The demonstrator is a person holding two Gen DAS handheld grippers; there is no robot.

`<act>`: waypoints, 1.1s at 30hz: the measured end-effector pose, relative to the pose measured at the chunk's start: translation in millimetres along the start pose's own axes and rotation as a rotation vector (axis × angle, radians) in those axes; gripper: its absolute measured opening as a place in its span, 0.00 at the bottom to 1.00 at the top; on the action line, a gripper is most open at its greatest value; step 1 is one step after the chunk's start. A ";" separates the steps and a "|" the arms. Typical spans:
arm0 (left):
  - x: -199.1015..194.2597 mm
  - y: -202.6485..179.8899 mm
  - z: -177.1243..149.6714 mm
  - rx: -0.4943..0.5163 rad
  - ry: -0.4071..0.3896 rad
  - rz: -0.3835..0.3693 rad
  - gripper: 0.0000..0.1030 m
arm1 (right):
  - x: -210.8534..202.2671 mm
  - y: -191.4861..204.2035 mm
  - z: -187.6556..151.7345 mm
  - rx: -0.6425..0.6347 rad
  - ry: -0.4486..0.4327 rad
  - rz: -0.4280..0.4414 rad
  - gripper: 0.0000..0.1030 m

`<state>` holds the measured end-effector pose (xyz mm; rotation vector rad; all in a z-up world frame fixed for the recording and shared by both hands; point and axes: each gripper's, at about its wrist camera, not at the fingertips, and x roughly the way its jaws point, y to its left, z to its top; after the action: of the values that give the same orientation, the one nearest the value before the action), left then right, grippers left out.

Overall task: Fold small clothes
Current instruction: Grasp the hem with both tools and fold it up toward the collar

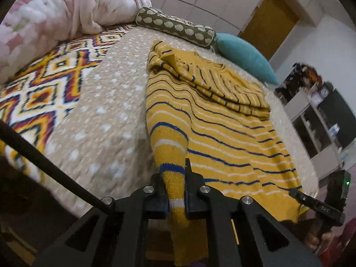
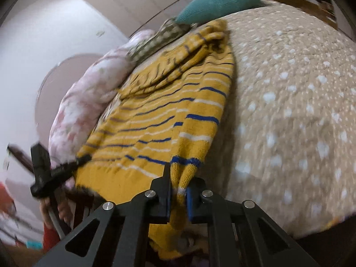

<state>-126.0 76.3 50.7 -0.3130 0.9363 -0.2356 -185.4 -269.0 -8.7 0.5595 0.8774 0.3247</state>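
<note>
two grips: left gripper (image 1: 174,187) and right gripper (image 2: 179,191) each clenched on sweater (image 1: 222,138) hem corners
risk: uneven lift skews fold toward teal pillow (image 1: 244,57)

Home bedroom: bed (image 1: 100,102), pillows (image 1: 244,57).

The yellow striped sweater (image 1: 222,138) is fuzzy knit cloth, the bed cover (image 1: 100,111) soft and bumpy, the left tool (image 1: 175,191) matt black plastic.
</note>
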 end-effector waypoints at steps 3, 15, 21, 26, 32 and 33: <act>5.6 5.3 -18.3 0.038 0.051 0.072 0.12 | 2.3 9.5 -27.6 -0.096 0.082 -0.078 0.13; -25.3 33.8 26.4 0.070 -0.085 0.112 0.44 | -46.7 -3.2 8.1 -0.102 -0.053 -0.218 0.19; 34.9 8.4 116.8 0.065 -0.088 0.036 0.64 | -1.0 19.2 80.2 -0.187 -0.096 -0.262 0.19; 117.2 1.5 173.3 0.028 0.002 0.022 0.64 | 41.1 24.6 144.2 -0.175 -0.131 -0.281 0.19; 191.7 -5.2 205.2 0.050 0.119 0.100 0.05 | 52.2 16.3 156.3 -0.096 -0.145 -0.249 0.20; 192.9 -6.8 210.5 0.055 0.114 0.098 0.04 | 54.6 15.4 154.8 -0.100 -0.139 -0.257 0.20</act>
<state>156.1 39.9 25.0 -0.2039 1.0531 -0.1905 -29.9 -280.5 44.7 0.3665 0.7832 0.0943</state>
